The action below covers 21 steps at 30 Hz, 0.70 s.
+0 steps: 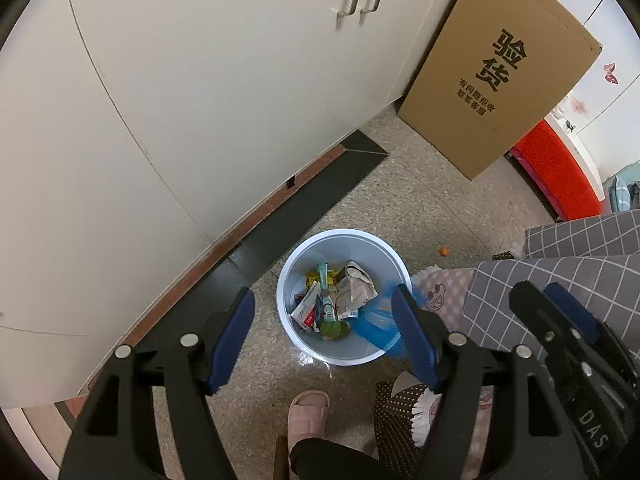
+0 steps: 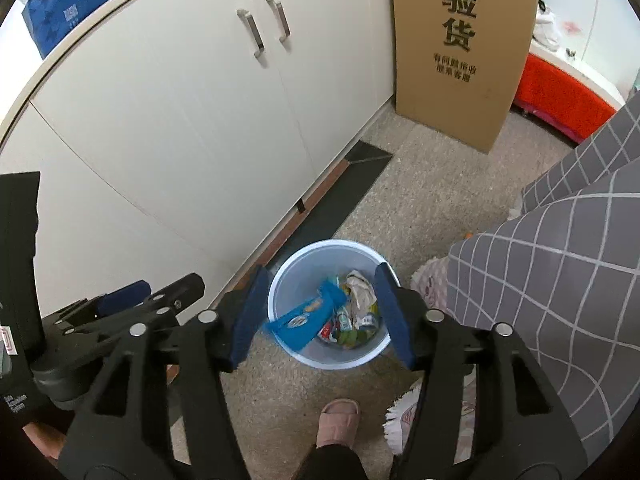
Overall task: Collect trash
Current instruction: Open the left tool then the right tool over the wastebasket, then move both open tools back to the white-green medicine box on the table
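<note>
Well, both hand-held grippers, left & right, gape empty over bin; box reads "验货", smaller print prob. illegible.

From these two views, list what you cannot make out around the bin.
- Bin floor: both views, buried under wrappers and crumpled paper.
- Blue packet: left wrist view, blurred and partly behind the left gripper finger.
- Orange bit on the floor: left wrist view, too small to identify.
- Slipper: both views, heel hidden by the leg.

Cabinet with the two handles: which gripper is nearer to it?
Left. Both hover above the bin: the left gripper on the cabinet side, the right gripper toward the grey checked bedding.
</note>
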Available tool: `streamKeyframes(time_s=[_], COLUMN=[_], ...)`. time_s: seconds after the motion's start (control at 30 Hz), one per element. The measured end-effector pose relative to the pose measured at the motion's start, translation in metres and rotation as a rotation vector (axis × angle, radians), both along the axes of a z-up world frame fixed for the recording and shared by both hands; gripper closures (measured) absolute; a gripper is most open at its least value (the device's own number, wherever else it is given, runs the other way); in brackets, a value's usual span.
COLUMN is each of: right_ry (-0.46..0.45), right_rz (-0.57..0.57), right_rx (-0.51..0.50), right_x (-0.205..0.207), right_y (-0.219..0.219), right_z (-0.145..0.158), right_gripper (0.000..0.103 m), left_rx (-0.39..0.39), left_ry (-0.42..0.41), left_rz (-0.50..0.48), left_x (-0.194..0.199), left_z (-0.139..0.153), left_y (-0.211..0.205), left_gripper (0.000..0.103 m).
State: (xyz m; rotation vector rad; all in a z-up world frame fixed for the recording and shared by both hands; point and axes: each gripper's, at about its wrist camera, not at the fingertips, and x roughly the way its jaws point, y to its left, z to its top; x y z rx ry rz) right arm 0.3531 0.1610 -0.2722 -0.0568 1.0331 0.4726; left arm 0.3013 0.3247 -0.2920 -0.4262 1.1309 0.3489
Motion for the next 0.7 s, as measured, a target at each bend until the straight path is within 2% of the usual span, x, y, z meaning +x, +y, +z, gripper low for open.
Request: streamKeyframes(time_s=[0.23, 0.4, 0.53, 0.7], right_ry=[-0.034, -0.076, -0.129, -0.224], right_rz=[-0.022, -0.043, -0.053, -0.058], right_rx=[-0.002, 0.027, 0.077, 0.157], right_x=[-0.008, -0.017, -0.029, -0.047], right_y=[-0.015, -0.032, -0.049, -0.076], right_z=[0.017, 0.040, 0.072, 0.122], right_gripper=[0.046, 0.045, 0.044, 0.041], left_rx=[-0.019, -0.020, -0.011, 0.002], left_ry=[-0.022, -0.061, -0.119, -0.235], left_rz=[-0.005, -0.020, -0.036, -0.035], left_x=[-0.004, -0.009, -0.019, -0.036], left_z=[0.012, 0.035, 0.063, 0.112], left_y=[-0.007, -0.023, -0.035, -0.058], left_gripper=[0.034, 0.033, 0.033, 0.032])
